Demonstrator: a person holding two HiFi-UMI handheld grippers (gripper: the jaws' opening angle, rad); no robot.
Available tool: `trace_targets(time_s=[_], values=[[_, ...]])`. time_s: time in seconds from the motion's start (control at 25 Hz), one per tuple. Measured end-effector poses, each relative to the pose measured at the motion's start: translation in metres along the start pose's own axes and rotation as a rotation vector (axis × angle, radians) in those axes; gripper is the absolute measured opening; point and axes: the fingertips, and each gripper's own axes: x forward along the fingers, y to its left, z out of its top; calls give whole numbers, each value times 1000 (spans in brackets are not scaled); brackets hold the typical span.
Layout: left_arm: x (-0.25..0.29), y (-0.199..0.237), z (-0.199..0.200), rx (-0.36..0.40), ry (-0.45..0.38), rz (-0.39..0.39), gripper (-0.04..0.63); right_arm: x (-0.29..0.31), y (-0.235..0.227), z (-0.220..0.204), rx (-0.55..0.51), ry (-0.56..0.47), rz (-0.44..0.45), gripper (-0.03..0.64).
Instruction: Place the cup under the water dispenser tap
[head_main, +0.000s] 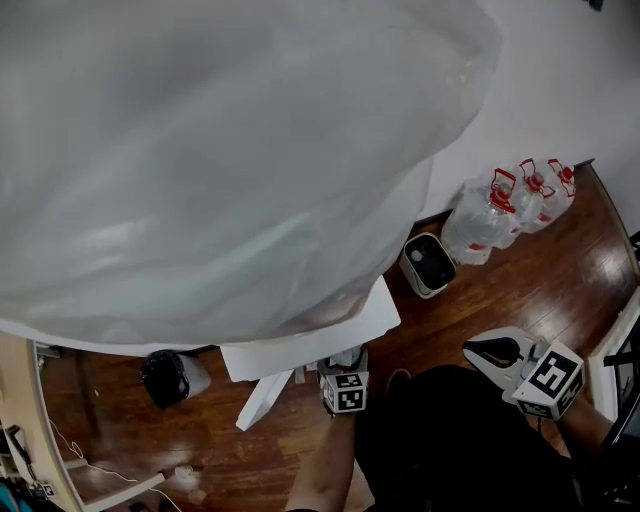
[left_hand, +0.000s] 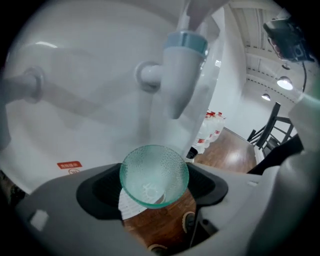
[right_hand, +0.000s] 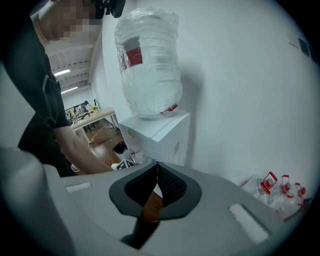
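— Two tongs and one cup, so which pair has it?

— The left tongs (left_hand: 153, 194). Their dark pads are closed on the sides of the cup (left_hand: 154, 174), a greenish dimpled glass with its mouth tipped toward the camera. The right tongs (right_hand: 156, 186) are closed on nothing, their pads meeting at the tips, and they hang off to the side near the person's body.

— Why grip it by the sides?

— My guess is that it leaves the rim and base free. The mouth can go under the spout and the base can be set down without the pads in the way. One pair is enough for this, so the other is held clear.

— Where is the cup against the tap?

— It is in the air, just below the tap (left_hand: 179, 75), which is white with a pale blue collar and juts from the front of the dispenser (right_hand: 159, 131). I can't tell whether the spout is squarely over the cup. A white ribbed piece (left_hand: 129, 206) behind the cup's base may be the drip tray, and the cup doesn't look set down yet.

— Any writing?

— A small red label (left_hand: 69, 165) on the dispenser front, its print too blurred to read. The big bottle (right_hand: 149, 65) on top has a red patch, also unreadable. The spare bottles (head_main: 505, 208) by the wall show only red caps.
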Motion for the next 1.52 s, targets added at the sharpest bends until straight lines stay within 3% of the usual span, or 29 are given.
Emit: trace_targets(time_s=[0.32,0.56,0.64,0.76,0.92,1.0,1.16,1.4,1.52], values=[[11,5,-10,-28,5,37,278,12,3,5,-25,13,34,2],[7,14,-13,-43,9,14,309,11,6,13,-35,2,40,3],[1,13,-10,-47,11,-22,358,8,8,17,-48,-15,38,3],[-4,0,-11,-2,23,-90,370,0,11,17,-60,-10,24,3],[-10,6,-13,19,53,-74,370,-4,12,24,-25,-23,1,3],[-37,11,-18,30,55,-50,369,-8,21,30,15,-21,-2,3],[-123,24,-12,107,24,-23,285,-24,46,60,44,-66,-4,3],[-233,2,32,130,-63,-142,267,-37,73,108,74,-175,-11,3],[-274,-7,65,178,-172,-174,197,-37,85,119,88,-216,-26,3]])
